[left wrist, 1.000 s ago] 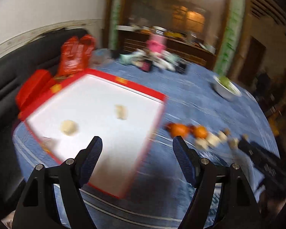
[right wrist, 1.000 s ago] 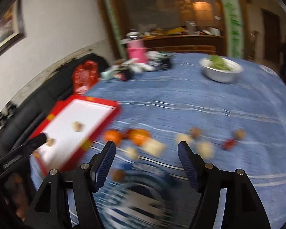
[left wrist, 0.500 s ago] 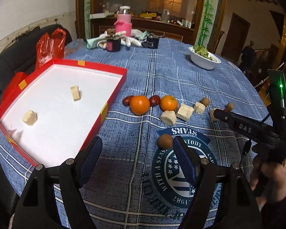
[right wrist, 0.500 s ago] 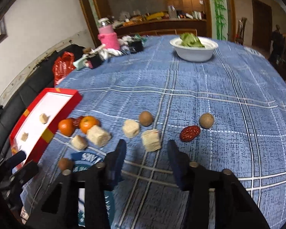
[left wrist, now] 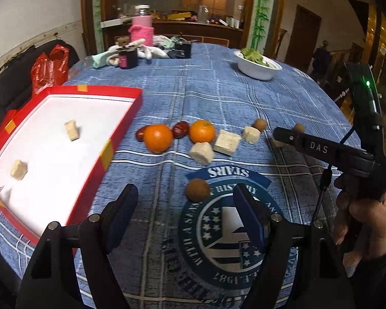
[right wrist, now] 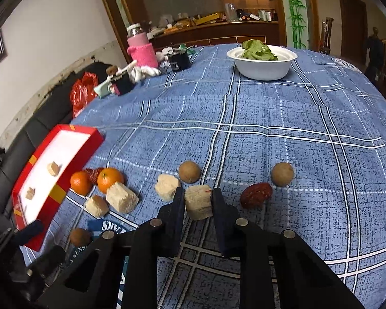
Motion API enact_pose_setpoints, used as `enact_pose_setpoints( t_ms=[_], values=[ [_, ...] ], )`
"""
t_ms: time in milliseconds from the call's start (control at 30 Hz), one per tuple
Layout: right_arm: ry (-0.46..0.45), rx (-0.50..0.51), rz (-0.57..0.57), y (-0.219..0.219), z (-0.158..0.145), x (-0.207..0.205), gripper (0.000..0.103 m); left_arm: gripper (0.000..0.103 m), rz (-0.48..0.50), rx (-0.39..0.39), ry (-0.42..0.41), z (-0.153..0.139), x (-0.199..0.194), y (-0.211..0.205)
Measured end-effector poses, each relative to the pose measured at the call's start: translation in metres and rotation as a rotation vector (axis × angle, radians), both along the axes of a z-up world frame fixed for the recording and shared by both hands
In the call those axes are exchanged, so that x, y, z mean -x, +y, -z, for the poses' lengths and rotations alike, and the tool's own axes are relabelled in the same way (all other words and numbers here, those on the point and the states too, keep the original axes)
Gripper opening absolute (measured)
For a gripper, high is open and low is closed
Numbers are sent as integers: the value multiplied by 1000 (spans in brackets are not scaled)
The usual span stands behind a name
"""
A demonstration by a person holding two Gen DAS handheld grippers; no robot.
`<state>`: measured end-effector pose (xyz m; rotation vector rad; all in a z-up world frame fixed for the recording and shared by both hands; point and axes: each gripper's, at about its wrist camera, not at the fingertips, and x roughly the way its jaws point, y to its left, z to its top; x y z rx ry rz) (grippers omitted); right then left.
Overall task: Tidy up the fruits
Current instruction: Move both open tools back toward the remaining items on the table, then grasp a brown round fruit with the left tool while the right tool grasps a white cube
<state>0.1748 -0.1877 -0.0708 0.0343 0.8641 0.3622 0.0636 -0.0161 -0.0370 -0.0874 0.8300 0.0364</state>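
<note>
My right gripper [right wrist: 198, 201] is closing, and its pads press both sides of a pale cube [right wrist: 198, 206] that rests on the blue cloth. A red date [right wrist: 256, 194] and two brown round fruits [right wrist: 189, 171] [right wrist: 282, 174] lie close by. My left gripper [left wrist: 184, 193] is open and low over the cloth, with another brown round fruit [left wrist: 198, 190] just ahead between its fingertips, untouched. Two oranges [left wrist: 157, 137] [left wrist: 202, 130], two dates and more pale cubes [left wrist: 227, 141] lie in a row. The red tray [left wrist: 110, 152] at left holds two cubes [left wrist: 72, 130].
A white bowl of greens [right wrist: 262, 69] stands at the far side of the table. A pink-sleeved bottle [right wrist: 141, 51], dark jars and cloths crowd the far left edge. A red plastic bag [left wrist: 49, 72] lies on the black sofa beyond the tray.
The right jaws have drawn in from wide apart onto the pale cube. The left gripper has swung from over the tray to the fruit row and dropped lower.
</note>
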Motion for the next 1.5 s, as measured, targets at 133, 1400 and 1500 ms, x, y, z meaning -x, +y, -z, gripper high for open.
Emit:
enact_pose_setpoints(
  t_ms=[133,1400,1500],
  values=[
    [-1,-27,-10,-1,-1,0,22,61,2,-12,13,4,-12,-5],
    [-103,-38,-14,10,-45,63,22,20,3,40,-28,-16,17,13],
    [-108,-45,-17,12,-47,71,22,20,-6,44,-39,-19,21,17]
  ],
)
